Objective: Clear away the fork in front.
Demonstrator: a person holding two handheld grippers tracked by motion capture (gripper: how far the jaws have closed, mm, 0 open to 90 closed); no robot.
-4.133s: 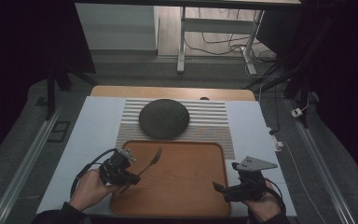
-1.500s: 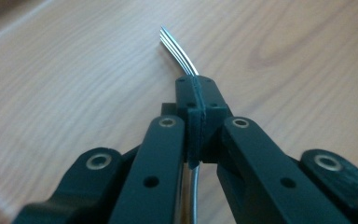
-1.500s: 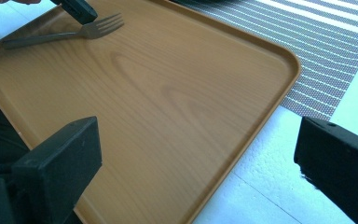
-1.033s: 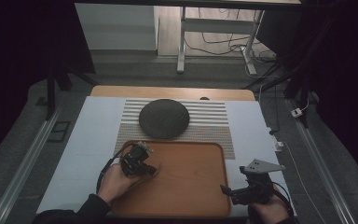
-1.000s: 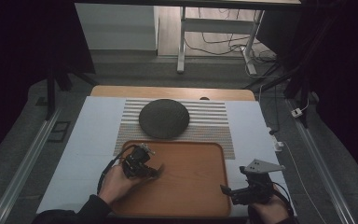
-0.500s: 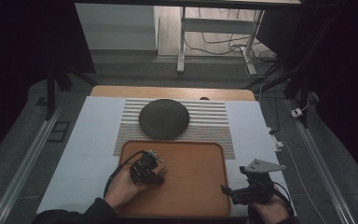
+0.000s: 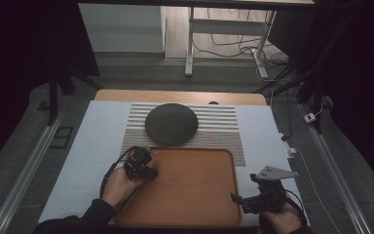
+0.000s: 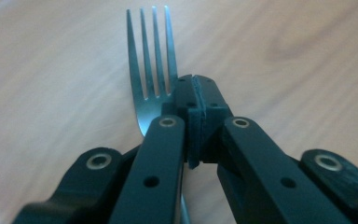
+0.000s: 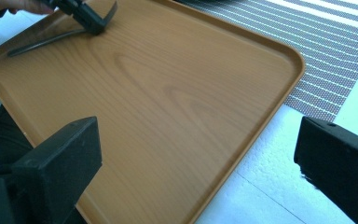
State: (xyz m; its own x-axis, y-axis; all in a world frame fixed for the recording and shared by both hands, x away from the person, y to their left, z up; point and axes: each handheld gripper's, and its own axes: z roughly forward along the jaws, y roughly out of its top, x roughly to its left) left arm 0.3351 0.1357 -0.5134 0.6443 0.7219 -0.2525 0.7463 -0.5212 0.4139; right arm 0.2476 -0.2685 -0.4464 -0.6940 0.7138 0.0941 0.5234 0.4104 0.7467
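Left gripper (image 7: 143,163), at the tray's (image 7: 195,214) near-left: jaws pinched tight on the fork (image 8: 151,79), just below the prongs. Fork low over the wood at the tray's left side, prongs pointing on past the jaws, handle running back under the hand. Much nearer this hand. Right gripper (image 7: 243,201), off the tray's near-right corner: jaws wide apart, holding nothing.

Left tool (image 7: 148,171) with fork (image 8: 150,70) now farther right, over the tray (image 7: 195,195)
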